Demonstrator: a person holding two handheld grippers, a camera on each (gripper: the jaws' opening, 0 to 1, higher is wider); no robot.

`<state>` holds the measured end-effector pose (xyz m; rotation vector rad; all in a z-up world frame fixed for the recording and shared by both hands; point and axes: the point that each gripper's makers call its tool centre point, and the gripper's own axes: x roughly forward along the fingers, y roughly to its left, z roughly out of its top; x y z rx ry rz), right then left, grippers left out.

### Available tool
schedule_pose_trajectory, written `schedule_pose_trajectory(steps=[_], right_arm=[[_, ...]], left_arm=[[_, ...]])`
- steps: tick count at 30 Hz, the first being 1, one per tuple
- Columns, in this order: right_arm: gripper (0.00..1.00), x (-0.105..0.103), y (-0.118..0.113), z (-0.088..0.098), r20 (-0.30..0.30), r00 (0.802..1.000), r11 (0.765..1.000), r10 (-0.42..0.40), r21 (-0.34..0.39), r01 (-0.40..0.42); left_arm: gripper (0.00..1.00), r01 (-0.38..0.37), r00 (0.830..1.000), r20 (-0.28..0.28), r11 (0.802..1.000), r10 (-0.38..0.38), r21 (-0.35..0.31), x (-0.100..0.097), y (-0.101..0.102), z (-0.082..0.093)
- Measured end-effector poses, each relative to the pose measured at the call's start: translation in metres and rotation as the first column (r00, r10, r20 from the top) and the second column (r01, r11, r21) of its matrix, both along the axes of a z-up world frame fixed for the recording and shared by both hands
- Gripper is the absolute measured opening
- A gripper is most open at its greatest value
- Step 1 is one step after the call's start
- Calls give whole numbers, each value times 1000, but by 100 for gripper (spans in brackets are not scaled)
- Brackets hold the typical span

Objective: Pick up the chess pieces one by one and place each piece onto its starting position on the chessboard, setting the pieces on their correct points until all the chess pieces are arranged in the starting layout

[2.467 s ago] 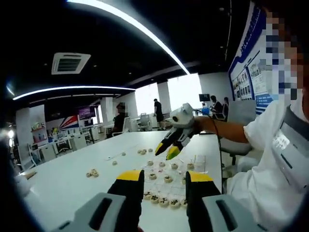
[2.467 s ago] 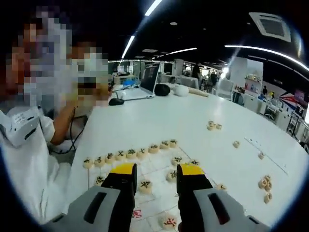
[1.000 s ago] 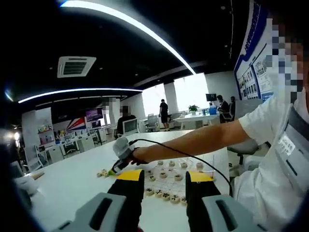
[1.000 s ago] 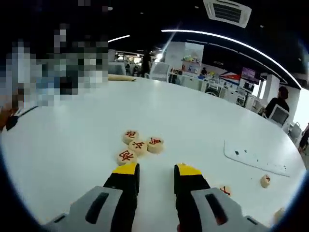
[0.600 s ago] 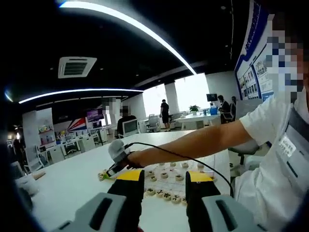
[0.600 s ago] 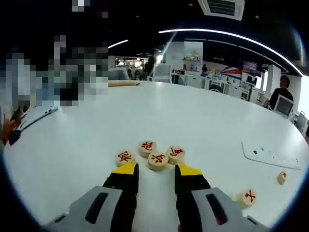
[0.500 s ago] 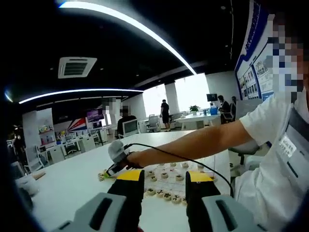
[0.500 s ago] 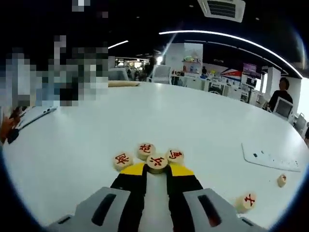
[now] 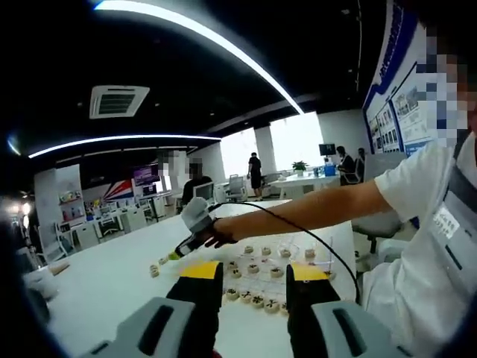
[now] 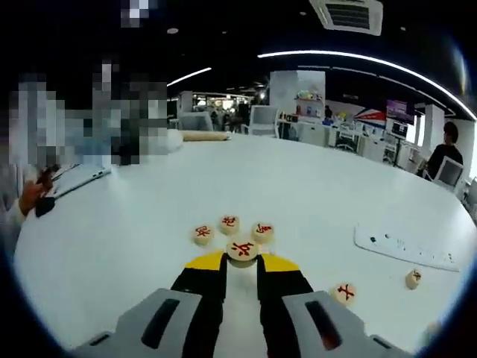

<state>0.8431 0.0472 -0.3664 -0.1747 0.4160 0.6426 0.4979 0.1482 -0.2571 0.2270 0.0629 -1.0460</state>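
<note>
Fingers (image 10: 200, 273) of the right gripper (image 10: 241, 262) pinch a red-marked piece (image 10: 242, 249), three loose pieces (image 10: 229, 223) at twelve o'clock on the tabletop (image 10: 134, 224). Pick-up step; next, carry it to the chessboard (image 9: 287, 261). Left gripper (image 9: 253, 270) hangs open, empty.

Right gripper view: six chess pieces: three in a cluster (image 10: 229, 226); one held piece (image 10: 242, 249) between the jaws; two loose pieces (image 10: 343, 292) aside; one desk (image 10: 313, 186).
</note>
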Motion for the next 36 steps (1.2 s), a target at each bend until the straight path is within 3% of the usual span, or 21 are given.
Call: schedule_pose_trajectory(steps=[5, 11, 12, 18, 23, 27, 29, 32, 36], right_arm=[[18, -33, -23, 16, 17, 999, 999, 44, -14, -44], [18, -95, -50, 38, 43, 993, 994, 108, 27, -109], [18, -114, -51, 40, 47, 992, 992, 118, 29, -119], [18, -158, -90, 59, 62, 985, 985, 160, 53, -163], [18, -216, -114, 54, 57, 959, 960, 279, 18, -280], [18, -247, -133, 45, 56, 954, 955, 294, 11, -295], [18, -278, -140, 38, 50, 930, 930, 365, 33, -367], [18, -323, -148, 23, 48, 876, 877, 479, 15, -480], [18, -363, -154, 11, 52, 815, 817, 577, -14, -577]], left_arm=[[35, 5, 1000, -20, 1000, -4, 12, 0, -4, -6], [35, 13, 999, -38, 1000, -12, 19, 2, -10, -12], [35, 17, 999, -41, 1000, -16, 25, 1, -12, -13], [35, 31, 998, -48, 999, -29, 34, 0, -17, -16], [35, 39, 998, -44, 999, -38, 19, -3, -17, -12], [35, 38, 998, -45, 999, -37, 21, -3, -19, -13], [35, 41, 998, -46, 999, -40, 23, -3, -20, -14], [35, 47, 998, -50, 999, -45, 26, -3, -23, -16], [35, 52, 997, -58, 998, -51, 31, -2, -26, -19]])
